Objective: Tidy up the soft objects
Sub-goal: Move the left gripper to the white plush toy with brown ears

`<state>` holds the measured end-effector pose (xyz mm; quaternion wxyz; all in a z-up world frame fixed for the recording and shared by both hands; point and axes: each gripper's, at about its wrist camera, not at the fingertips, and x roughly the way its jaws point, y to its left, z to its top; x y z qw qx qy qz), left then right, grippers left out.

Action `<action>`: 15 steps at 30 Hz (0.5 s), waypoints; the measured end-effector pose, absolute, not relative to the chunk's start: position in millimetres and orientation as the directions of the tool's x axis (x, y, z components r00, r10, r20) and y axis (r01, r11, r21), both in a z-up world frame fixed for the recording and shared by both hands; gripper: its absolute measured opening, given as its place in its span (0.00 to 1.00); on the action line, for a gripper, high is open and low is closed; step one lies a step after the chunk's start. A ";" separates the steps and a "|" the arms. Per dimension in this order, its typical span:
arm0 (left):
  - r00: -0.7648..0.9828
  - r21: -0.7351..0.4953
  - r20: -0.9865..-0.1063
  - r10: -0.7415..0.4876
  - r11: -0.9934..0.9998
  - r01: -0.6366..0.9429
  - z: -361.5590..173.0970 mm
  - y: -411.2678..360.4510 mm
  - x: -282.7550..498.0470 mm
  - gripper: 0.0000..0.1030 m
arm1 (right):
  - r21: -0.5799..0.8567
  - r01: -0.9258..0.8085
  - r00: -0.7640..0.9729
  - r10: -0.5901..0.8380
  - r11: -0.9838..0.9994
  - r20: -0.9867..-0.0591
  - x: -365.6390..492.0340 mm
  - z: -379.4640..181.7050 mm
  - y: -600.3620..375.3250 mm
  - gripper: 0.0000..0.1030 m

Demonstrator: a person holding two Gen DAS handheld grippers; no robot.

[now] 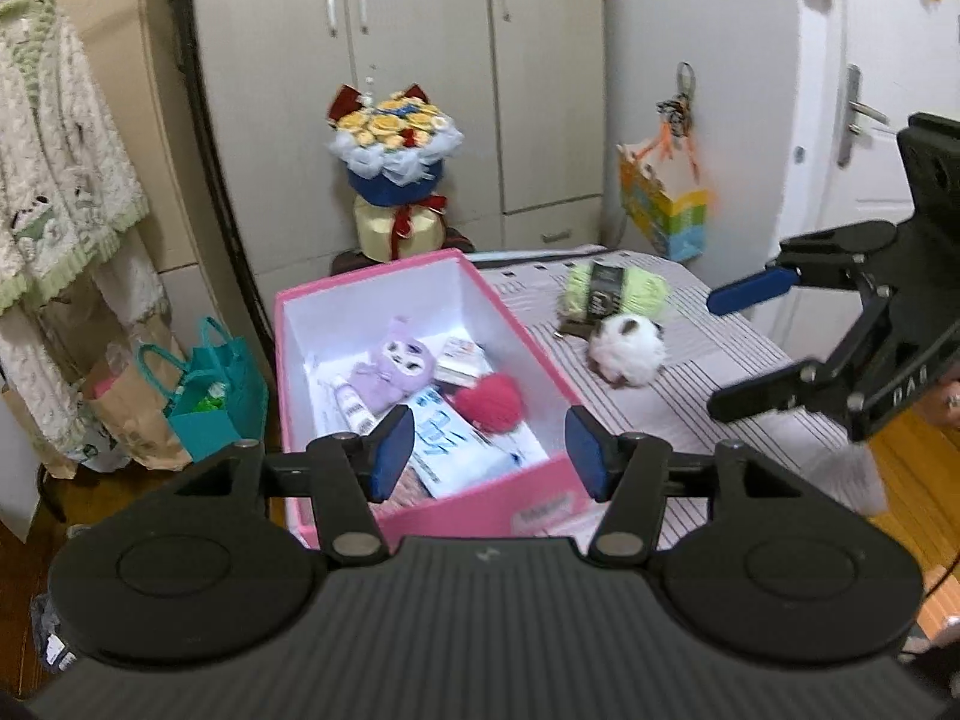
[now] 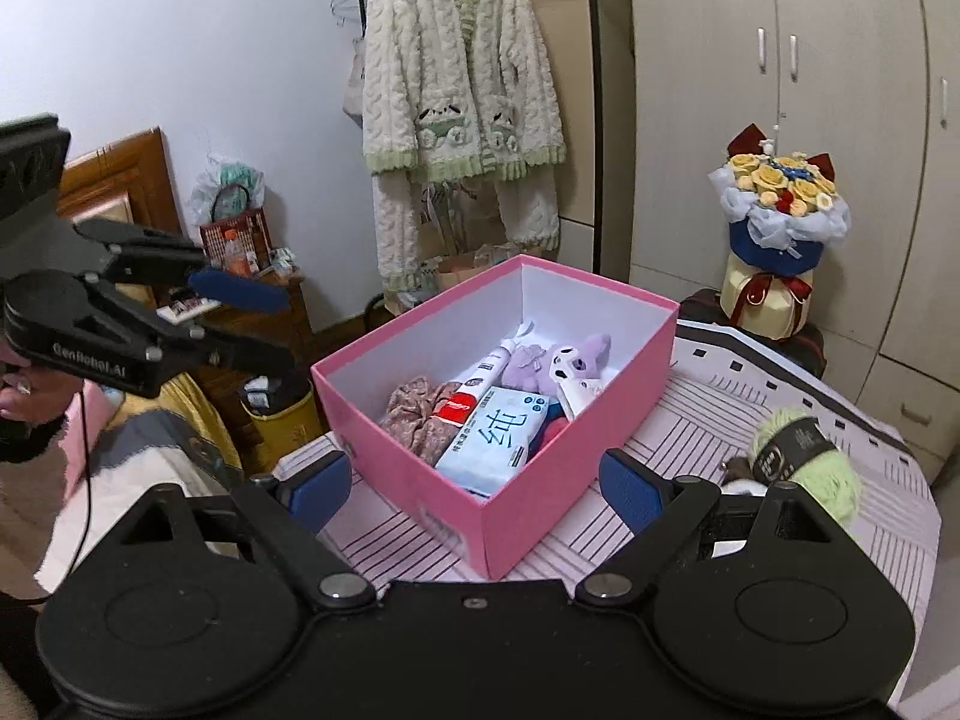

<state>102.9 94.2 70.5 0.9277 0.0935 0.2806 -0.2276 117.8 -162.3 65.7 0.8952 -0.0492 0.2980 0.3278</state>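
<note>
Left gripper (image 1: 489, 461): held over near end of pink box; blue pads spread wide, nothing between them; seen from right wrist view at far left (image 2: 264, 324), also spread.
Right gripper (image 2: 474, 483): raised above near corner of box; fingers wide apart, empty; seen from left wrist view at right edge (image 1: 735, 351), over striped cloth.
Pink box (image 1: 510, 324): open-topped, white inside; stood on striped cloth (image 1: 720, 372), left of loose items.
Box contents: purple plush (image 1: 399, 369) toward far end; red pompom (image 1: 489, 402) just beside it; blue-and-white tissue pack (image 2: 495, 441) near front; patterned brown fabric (image 2: 420, 414) at near-left corner; white-and-red tube (image 2: 480, 378) laid diagonally over fabric.
Green yarn skein (image 1: 615, 291): outside box, lay on cloth, dark label band round middle.
White fluffy toy (image 1: 627, 351): outside box, on cloth, just in front of yarn; contact between them not determinable.
Surroundings: flower bouquet (image 1: 396, 144) behind box; cream cardigan (image 2: 459, 72) hung on hanger; teal bag (image 1: 207, 396) on floor left of box; colourful gift bag (image 1: 663, 204) hung at wardrobe side.
</note>
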 end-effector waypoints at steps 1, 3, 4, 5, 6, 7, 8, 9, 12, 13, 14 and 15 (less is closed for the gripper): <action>0.729 0.041 -0.570 -0.378 0.873 0.485 70.5 92.3 99.6 0.54 | 0.113 -0.612 0.613 0.560 0.783 -0.557 114.0 66.6 -166.6 0.89; 0.718 0.041 -0.578 -0.388 0.865 0.500 69.1 87.7 92.5 0.55 | 0.111 -0.602 0.628 0.555 0.791 -0.546 104.1 67.1 -174.7 0.89; 0.714 0.044 -0.581 -0.391 0.861 0.507 68.4 84.9 90.0 0.57 | 0.107 -0.598 0.635 0.550 0.795 -0.542 100.1 66.9 -178.3 0.89; 0.710 0.046 -0.584 -0.393 0.857 0.513 67.1 81.6 87.8 0.59 | 0.102 -0.592 0.642 0.545 0.799 -0.539 96.6 66.5 -182.3 0.89; 0.705 0.048 -0.588 -0.396 0.853 0.519 66.1 78.2 85.9 0.59 | 0.097 -0.586 0.649 0.538 0.804 -0.537 92.5 65.8 -186.2 0.89; 0.699 0.051 -0.593 -0.399 0.848 0.527 64.7 74.6 84.2 0.59 | 0.092 -0.582 0.655 0.533 0.808 -0.536 88.1 64.8 -189.5 0.89; 0.693 0.056 -0.599 -0.402 0.842 0.536 63.1 69.5 83.1 0.59 | 0.086 -0.576 0.662 0.526 0.813 -0.534 84.4 63.2 -193.5 0.90; 0.690 0.060 -0.602 -0.402 0.839 0.541 61.5 64.5 82.0 0.59 | 0.081 -0.570 0.669 0.519 0.818 -0.532 81.2 62.0 -197.1 0.90; 0.683 0.067 -0.601 -0.416 0.825 0.562 61.3 47.5 82.3 0.59 | 0.064 -0.552 0.690 0.499 0.831 -0.524 73.1 55.1 -208.3 0.90; 0.678 0.068 -0.596 -0.430 0.814 0.577 61.9 40.5 82.8 0.59 | 0.059 -0.546 0.701 0.494 0.836 -0.515 70.3 51.8 -212.5 0.90; 0.673 0.065 -0.593 -0.443 0.806 0.588 62.4 33.9 83.7 0.59 | 0.055 -0.538 0.714 0.489 0.841 -0.502 67.8 47.8 -216.9 0.90; 0.667 0.062 -0.591 -0.454 0.799 0.598 61.8 27.6 85.0 0.59 | 0.049 -0.526 0.729 0.479 0.849 -0.490 64.9 41.9 -221.3 0.90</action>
